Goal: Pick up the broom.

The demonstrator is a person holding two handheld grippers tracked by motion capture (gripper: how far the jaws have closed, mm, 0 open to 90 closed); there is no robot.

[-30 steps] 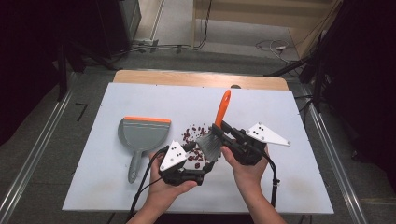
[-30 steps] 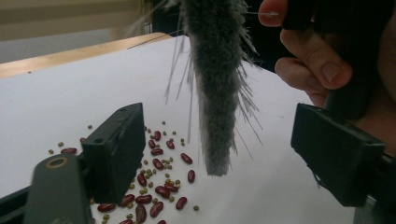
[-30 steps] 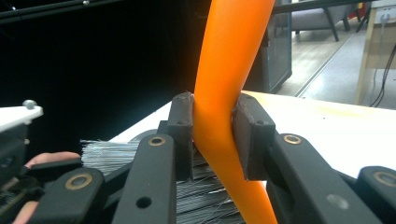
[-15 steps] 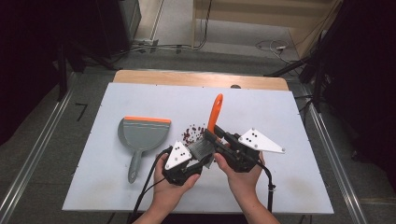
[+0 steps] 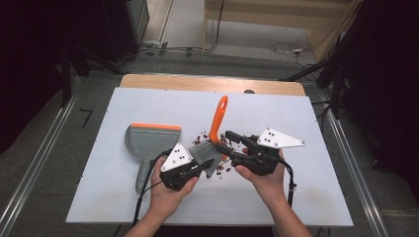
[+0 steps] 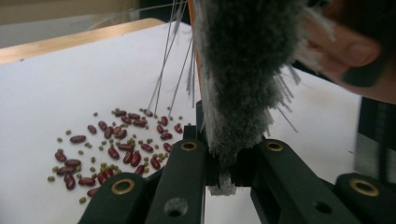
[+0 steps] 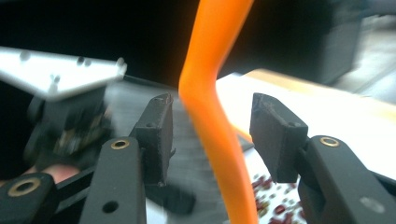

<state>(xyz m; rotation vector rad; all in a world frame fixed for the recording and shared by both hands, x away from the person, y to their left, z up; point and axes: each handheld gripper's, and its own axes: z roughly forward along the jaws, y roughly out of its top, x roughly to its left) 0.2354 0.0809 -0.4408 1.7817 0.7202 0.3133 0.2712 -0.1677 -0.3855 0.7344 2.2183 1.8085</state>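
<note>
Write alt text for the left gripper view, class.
The left gripper is shut on the grey bristles of a brush. Red and green beans lie scattered on the white table behind.

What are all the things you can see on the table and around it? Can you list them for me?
White rectangular table top: one, white, centre of the high view, with a wooden strip along its far edge.
Grey plastic dustpan with an orange lip: one, grey and orange, lying left of centre.
Hand brush with orange plastic handle and grey bristles: one, standing over the middle; bristles pinched by the left gripper.
Dark red beans and small green beans: many, scattered under the brush.
Cables: several, on the floor beyond the table.
Left gripper: one, black, jaws closed on the bristles.
Right gripper: one, black, jaws just opened, apart either side of the handle.
Hands: two, holding the grippers.
</note>
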